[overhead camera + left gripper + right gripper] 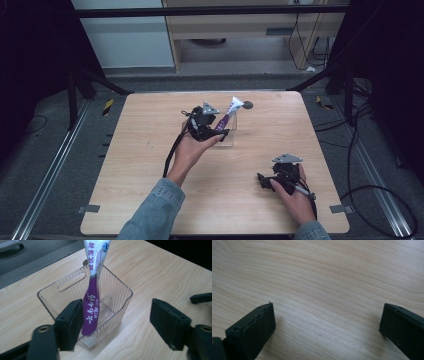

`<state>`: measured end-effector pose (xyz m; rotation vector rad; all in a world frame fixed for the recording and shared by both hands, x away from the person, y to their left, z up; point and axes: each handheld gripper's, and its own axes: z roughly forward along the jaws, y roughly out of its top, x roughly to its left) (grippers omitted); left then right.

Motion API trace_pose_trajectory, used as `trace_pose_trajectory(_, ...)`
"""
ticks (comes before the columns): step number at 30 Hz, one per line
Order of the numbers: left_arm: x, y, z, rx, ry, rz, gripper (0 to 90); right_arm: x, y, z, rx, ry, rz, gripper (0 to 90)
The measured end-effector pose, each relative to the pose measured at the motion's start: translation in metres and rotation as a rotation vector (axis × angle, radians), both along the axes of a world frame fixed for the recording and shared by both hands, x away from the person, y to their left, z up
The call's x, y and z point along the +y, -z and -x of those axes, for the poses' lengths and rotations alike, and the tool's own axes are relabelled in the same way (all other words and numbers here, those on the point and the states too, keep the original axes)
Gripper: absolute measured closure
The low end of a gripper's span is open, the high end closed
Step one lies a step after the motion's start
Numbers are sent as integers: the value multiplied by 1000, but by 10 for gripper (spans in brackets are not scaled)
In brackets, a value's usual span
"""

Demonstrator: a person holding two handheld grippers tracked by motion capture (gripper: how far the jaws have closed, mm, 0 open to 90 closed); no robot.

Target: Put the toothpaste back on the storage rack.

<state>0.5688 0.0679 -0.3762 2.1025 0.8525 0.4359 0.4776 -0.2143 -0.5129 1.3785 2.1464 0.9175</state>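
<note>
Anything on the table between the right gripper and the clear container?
No. In the high view, bare wood separates the right gripper from the clear container holding the toothpaste tube.

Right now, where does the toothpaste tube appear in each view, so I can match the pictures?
High view: the toothpaste tube leans up and right from the clear container, just right of the left gripper.
Left gripper view: the tube stands in the container, top centre.
Right gripper view: not in it.
Shared landmark: the wooden table.

A lab-like recording bay: wooden table (150,200) on floor rails (47,175), dark frame (200,11), trailing cables (380,195).
</note>
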Motion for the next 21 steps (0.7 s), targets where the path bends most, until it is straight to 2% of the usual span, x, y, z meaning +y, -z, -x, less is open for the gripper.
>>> trace_pose_trajectory(2,1,0,0,7,-9,9,208,0,0,0,0,0,0,4)
trace_pose_trajectory(5,3,2,2,9,-9,-10,152,0,0,0,0,0,0,4)
trace_pose_trajectory(7,5,4,5,15,-9,-6,127,0,0,0,0,0,1,4)
trace_pose_trajectory(14,19,17,18,32,27,-6,79,0,0,0,0,3,1,4)
trace_pose_trajectory(17,24,22,23,54,49,-7,85,1,0,-1,0,7,2,4)
trace_pose_trajectory(21,31,30,26,54,41,-15,76,1,0,-1,0,8,2,4)
